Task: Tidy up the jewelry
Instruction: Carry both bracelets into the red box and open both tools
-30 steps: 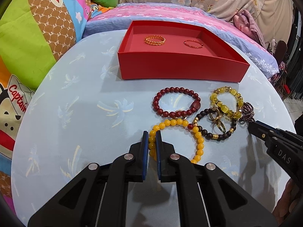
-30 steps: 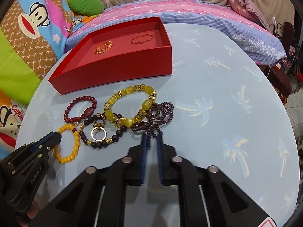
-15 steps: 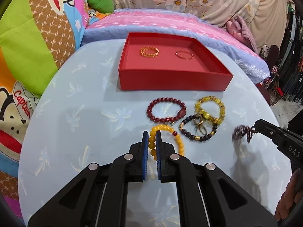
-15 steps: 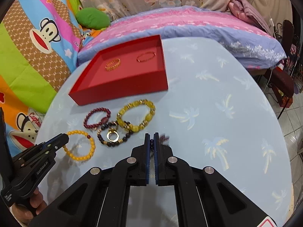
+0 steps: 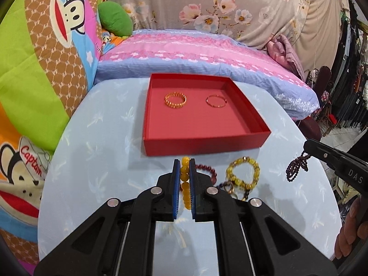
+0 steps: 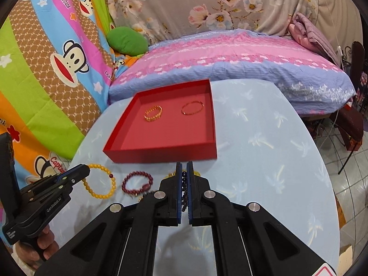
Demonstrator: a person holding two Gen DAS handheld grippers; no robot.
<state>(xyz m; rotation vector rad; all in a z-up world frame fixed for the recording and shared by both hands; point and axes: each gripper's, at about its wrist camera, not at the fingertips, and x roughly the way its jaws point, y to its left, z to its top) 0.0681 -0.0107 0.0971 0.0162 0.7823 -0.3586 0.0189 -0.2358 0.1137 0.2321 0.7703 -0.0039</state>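
Observation:
My left gripper (image 5: 185,163) is shut on the orange bead bracelet (image 5: 185,185) and holds it above the table; the bracelet also shows hanging from it in the right wrist view (image 6: 99,181). My right gripper (image 6: 184,166) is shut on the dark purple bead bracelet (image 6: 184,191), which dangles from its tip in the left wrist view (image 5: 296,166). The red tray (image 5: 202,143) lies ahead with a gold chain bracelet (image 5: 175,99) and a thin red-gold bangle (image 5: 216,101) inside. A dark red bracelet (image 6: 137,182), a yellow bracelet (image 5: 245,172) and a black one (image 5: 230,187) lie on the table.
The round table has a light blue palm-print cloth (image 5: 101,138). A bed with a pink and blue cover (image 5: 195,55) stands behind it, with colourful monkey-print bedding (image 5: 46,46) at the left. The person's hand (image 5: 352,232) holds the right gripper.
Both grippers have risen off the table, each lifting its bracelet: the left with the orange one, the right with the dark purple one. Both views have pulled back from the tray.

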